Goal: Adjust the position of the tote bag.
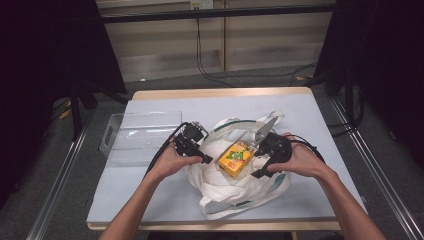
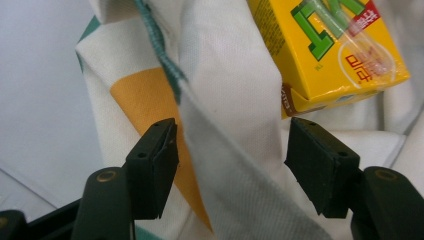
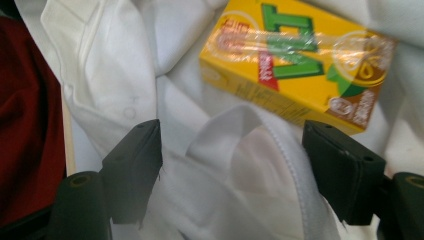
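Note:
A yellow drink carton (image 1: pixel 235 158) with green lettering lies on top of a crumpled white cloth bag (image 1: pixel 240 192) with green trim in the middle of the table. My left gripper (image 1: pixel 205 156) is at the bag's left side. In the left gripper view the left gripper (image 2: pixel 232 145) is open, with a raised fold of the bag (image 2: pixel 225 100) between its jaws and the carton (image 2: pixel 330 45) just beyond. My right gripper (image 1: pixel 259 162) is at the carton's right. There the right gripper (image 3: pixel 232 145) is open astride a loop of bag fabric (image 3: pixel 250 150), with the carton (image 3: pixel 300 65) ahead.
A clear plastic bin (image 1: pixel 140 137) stands on the pale mat (image 1: pixel 300 115) to the left of the bag. The table's front edge (image 1: pixel 210 225) runs close below the bag. A dark red surface (image 3: pixel 27 120) shows at the left of the right gripper view.

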`<state>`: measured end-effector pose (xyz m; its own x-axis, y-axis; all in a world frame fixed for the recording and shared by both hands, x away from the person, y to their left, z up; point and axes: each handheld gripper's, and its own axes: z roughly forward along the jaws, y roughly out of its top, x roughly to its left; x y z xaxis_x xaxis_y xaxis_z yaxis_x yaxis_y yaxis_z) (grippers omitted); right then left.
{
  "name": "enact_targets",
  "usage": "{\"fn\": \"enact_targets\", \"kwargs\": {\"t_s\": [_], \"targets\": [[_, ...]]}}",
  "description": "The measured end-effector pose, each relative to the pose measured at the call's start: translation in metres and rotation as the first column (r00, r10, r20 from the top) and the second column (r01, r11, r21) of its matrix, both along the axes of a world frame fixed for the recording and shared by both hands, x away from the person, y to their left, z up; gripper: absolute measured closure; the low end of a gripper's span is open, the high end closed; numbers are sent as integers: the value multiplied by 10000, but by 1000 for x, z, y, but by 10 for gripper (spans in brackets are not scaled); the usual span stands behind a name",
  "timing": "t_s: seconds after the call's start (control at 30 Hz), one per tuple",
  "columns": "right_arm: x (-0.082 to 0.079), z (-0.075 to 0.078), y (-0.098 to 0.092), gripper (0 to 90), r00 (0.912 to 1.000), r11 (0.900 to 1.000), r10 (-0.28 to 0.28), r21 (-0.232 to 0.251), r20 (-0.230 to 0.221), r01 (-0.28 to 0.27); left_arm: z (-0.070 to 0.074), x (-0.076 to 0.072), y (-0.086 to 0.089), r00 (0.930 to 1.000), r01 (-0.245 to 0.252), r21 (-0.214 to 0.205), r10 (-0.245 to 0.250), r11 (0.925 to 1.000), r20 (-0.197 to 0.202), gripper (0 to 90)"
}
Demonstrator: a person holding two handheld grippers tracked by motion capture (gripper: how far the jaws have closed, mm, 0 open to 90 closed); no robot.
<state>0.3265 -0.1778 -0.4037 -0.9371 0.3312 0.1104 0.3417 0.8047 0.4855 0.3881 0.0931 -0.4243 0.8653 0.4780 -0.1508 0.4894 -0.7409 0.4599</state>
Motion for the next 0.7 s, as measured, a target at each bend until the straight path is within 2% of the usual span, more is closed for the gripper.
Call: {"fn": "enact_targets", "kwargs": {"t_s": [0.1,0.13,0.17,0.2,0.23,0.27,0.37,0.43,0.47,0.5,0.53,0.57,0.63,0.67,0.7], "targets": [[-4,-6,0,251,9998,9998,172,-45,-93,-173,-1,-1,-4,9999,90,25,-90,10000,82,350],[-8,-12,-1,248,9997,9997,209,-130,-155,-211,-2,-1,-6,9999,125,-69,-125,9999,-17,349],[-8,-12,-1,248,9997,9997,209,-130,-155,-211,-3,0,-7,9995,306,110,-306,9995,-14,349],[-11,-19,-3,254,9997,9998,203,-20,-150,-204,-6,-1,-8,9996,283,290,-284,9992,27,349],[-11,-19,-3,254,9997,9998,203,-20,-150,-204,-6,-1,-8,9996,283,290,-284,9992,27,349],[-13,-25,-4,271,9997,9999,107,12,-229,-106,-8,-1,-9,9997,256,620,-253,9977,-47,355],[-16,-31,-4,316,9994,9996,288,-21,-180,-288,-11,-3,-11,9990,440,831,-440,9956,-17,360],[-18,-34,-3,397,9990,9990,425,-101,-171,-426,-13,-4,-14,9992,350,1037,-366,9940,137,416],[-21,-36,-4,498,9984,9987,500,33,-267,-499,-14,-3,-15,9991,383,1162,-403,9925,150,505],[-21,-36,-4,498,9984,9987,500,33,-267,-499,-14,-3,-15,9991,383,1162,-403,9925,150,545],[-22,-38,-5,535,9977,9983,561,153,-381,-556,-13,-1,-14,9997,116,1208,-140,9926,190,545],[-25,-41,-6,559,9978,9984,535,193,-386,-528,-12,2,-13,9997,4,1052,-30,9945,241,659],[-30,-45,-8,663,9981,9985,463,294,-418,-451,-10,6,-9,9998,-165,839,171,9963,-60,730],[-30,-45,-8,663,9981,9985,463,294,-418,-451,-7,10,-7,9995,-313,823,316,9961,-24,730],[-33,-47,-10,718,9983,9980,507,383,-283,-496,-6,12,-4,9986,-532,674,532,9963,23,769]]}}
